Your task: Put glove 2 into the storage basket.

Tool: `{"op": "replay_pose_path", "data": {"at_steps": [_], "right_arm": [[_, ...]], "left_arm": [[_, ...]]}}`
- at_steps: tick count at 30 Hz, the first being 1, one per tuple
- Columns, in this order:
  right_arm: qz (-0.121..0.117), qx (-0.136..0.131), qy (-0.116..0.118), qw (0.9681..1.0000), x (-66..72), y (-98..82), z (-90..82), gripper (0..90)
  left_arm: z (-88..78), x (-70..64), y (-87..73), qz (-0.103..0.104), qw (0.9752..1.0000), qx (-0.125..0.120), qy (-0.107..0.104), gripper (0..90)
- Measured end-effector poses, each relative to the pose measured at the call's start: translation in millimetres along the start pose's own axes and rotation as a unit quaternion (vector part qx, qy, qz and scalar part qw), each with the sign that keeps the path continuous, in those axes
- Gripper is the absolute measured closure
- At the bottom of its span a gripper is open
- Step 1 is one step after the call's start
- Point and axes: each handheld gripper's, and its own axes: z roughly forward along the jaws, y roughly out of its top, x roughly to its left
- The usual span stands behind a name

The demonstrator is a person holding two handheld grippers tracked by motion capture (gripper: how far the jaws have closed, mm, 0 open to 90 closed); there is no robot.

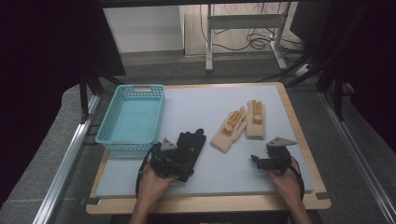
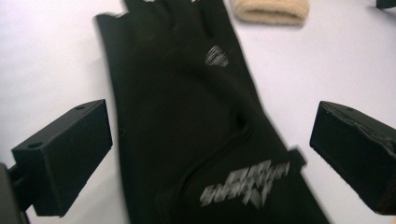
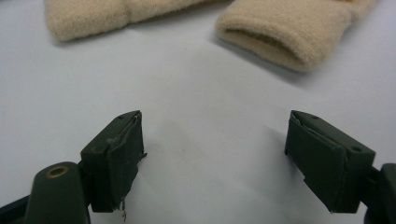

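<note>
Left gripper view looks straight down on the black glove (image 2: 196, 126), which lies flat on the pale surface (image 2: 56, 60) between the two jaws of the left tool (image 2: 208, 156). Those jaws stand wide and released, one on each side of the glove's cuff end and clear of the cloth, so nothing is grasped; the stance suits either a fresh pick-up or a let-go. The glove is thin, matte and fingerless, with grey lettering near the cuff and a small grey logo higher up.

From the high view, the black glove (image 1: 189, 147) sits just right of the blue basket (image 1: 133, 116), near enough that dropping it in would be a short carry. The left tool (image 1: 170, 163) hovers at the glove's near end. Well to the right of the glove, the right tool (image 1: 271, 161) rests low over bare surface, jaws spread and holding nothing, probably waiting its turn. Beyond it, up and right from the black glove, the pair of beige gloves (image 1: 240, 123) lies side by side, knitted, with orange-striped fingers.
</note>
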Motion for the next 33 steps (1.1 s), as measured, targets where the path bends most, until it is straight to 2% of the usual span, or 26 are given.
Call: {"op": "replay_pose_path", "data": {"at_steps": [4, 8, 11, 13, 14, 15, 18, 21, 22, 24, 27, 33], "right_arm": [[0.0, 0.0, 0.0, 1.0, 0.0, 0.0, 0.0, 19.0], [0.0, 0.0, 0.0, 1.0, 0.0, 0.0, 0.0, 19.0], [0.0, 0.0, 0.0, 1.0, 0.0, 0.0, 0.1, 19.0], [0.0, 0.0, 0.0, 1.0, -0.1, 0.0, 0.0, 19.0], [0.0, 0.0, 0.0, 1.0, 0.0, 0.0, 0.0, 19.0], [0.0, 0.0, 0.0, 1.0, 0.0, 0.0, 0.0, 19.0], [0.0, 0.0, 0.0, 1.0, 0.1, 0.0, 0.1, 19.0], [0.0, 0.0, 0.0, 1.0, 0.1, 0.0, 0.1, 19.0], [0.0, 0.0, 0.0, 1.0, 0.1, 0.0, 0.0, 19.0], [0.0, 0.0, -0.001, 1.0, 0.2, 0.0, 0.1, 19.0], [0.0, 0.0, 0.0, 1.0, 0.1, 0.0, 0.1, 19.0], [0.0, 0.0, 0.0, 1.0, 0.3, 0.0, 0.1, 19.0]], "left_arm": [[18.5, -8.2, 7.5, 0.016, 0.9989, 0.022, 0.038, 0.0], [29.8, -3.9, 8.8, 0.011, 0.9957, 0.044, 0.08, 0.0], [33.4, 5.4, 5.8, -0.011, 0.9956, 0.052, 0.077, 0.0], [33.8, 8.6, 4.7, -0.016, 0.9957, 0.053, 0.074, 0.0], [35.7, 13.0, 3.2, -0.031, 0.9967, 0.056, 0.051, 0.0], [36.9, 12.3, 2.9, -0.031, 0.9968, 0.06, 0.042, 0.0], [39.5, 2.4, 4.4, -0.008, 0.9962, 0.071, 0.051, 0.0], [39.4, 3.7, 6.1, -0.009, 0.9959, 0.075, 0.05, 0.2], [38.3, 5.3, 6.2, -0.013, 0.9959, 0.074, 0.051, 2.7], [34.7, 7.6, 7.0, -0.01, 0.9958, 0.075, 0.052, 10.1], [28.4, 9.9, 7.5, -0.004, 0.9957, 0.073, 0.056, 27.0], [21.6, 5.7, 7.3, 0.012, 0.9963, 0.067, 0.053, 56.9]]}}
